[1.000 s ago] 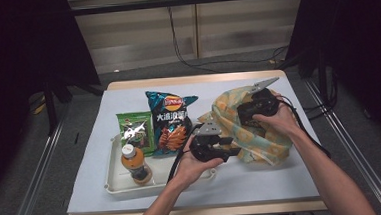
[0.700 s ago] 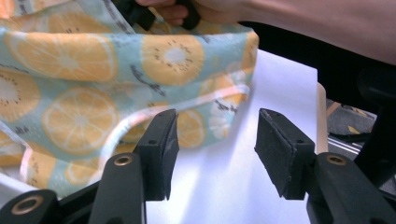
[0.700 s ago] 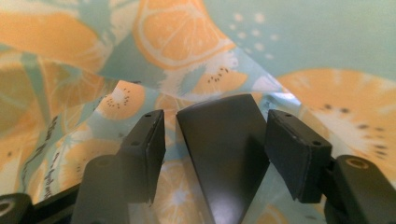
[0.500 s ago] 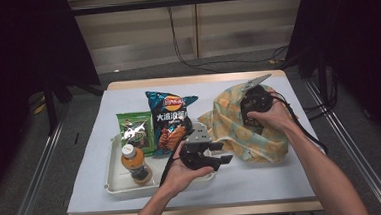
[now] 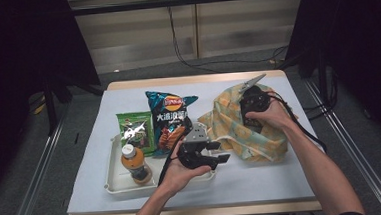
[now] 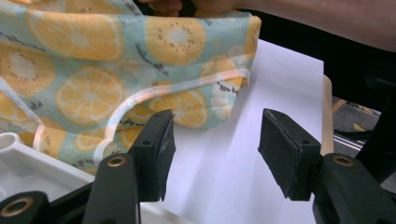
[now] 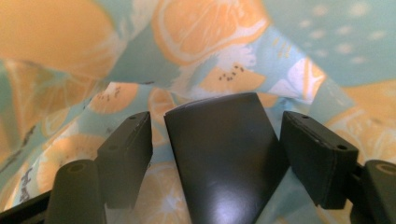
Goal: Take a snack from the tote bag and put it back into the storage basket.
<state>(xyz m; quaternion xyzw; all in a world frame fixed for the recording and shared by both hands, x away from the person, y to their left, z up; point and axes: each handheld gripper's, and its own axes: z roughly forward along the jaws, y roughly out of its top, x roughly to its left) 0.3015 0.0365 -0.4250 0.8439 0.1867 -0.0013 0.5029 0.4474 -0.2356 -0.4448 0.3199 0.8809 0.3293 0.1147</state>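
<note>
A cloth bag (image 5: 238,134) printed with orange slices lies on the right of the white table. My right gripper (image 5: 252,106) reaches into it from above, with the person's hand around it. In the right gripper view its jaws (image 7: 217,126) have just been opening. A dark glossy flat object (image 7: 224,163) stands between them inside the bag, with a narrow gap at each pad. My left gripper (image 5: 221,153) hovers at the bag's near-left edge. It is open with nothing between its jaws (image 6: 215,135), and the bag (image 6: 116,79) lies just beyond them.
A white tray (image 5: 113,185) at the front left holds an orange-drink bottle (image 5: 134,163) and a green packet (image 5: 136,131). A blue chips bag (image 5: 171,118) leans across the tray's far edge. The tray's rim (image 6: 18,154) shows beside the left jaw.
The right gripper has shifted slightly left and away over the bag. The left gripper has drawn back a little from the bag's edge.
</note>
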